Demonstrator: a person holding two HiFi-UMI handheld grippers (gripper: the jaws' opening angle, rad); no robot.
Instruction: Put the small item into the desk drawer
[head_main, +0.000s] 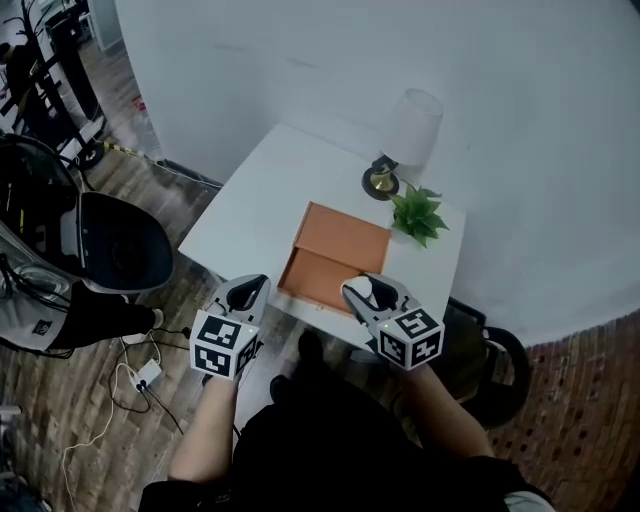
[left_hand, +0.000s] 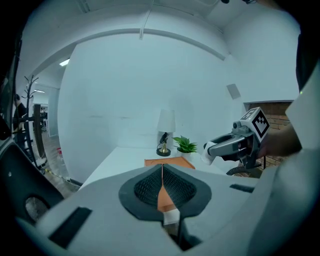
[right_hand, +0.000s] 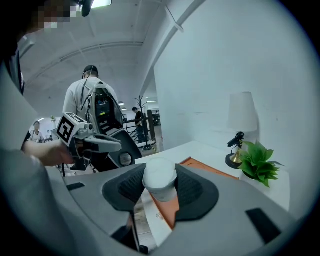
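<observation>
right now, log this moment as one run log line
right gripper: jaws shut on small white item, above front of open drawer | left gripper: jaws shut, empty, left of drawer | item: not yet in drawer

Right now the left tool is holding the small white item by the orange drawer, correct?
Not quite. The small white item is clamped in the right tool, not the left; the right gripper view shows it between the pads. The left tool is shut with nothing in it. The rest stands: the item is held by the orange drawer.
</observation>
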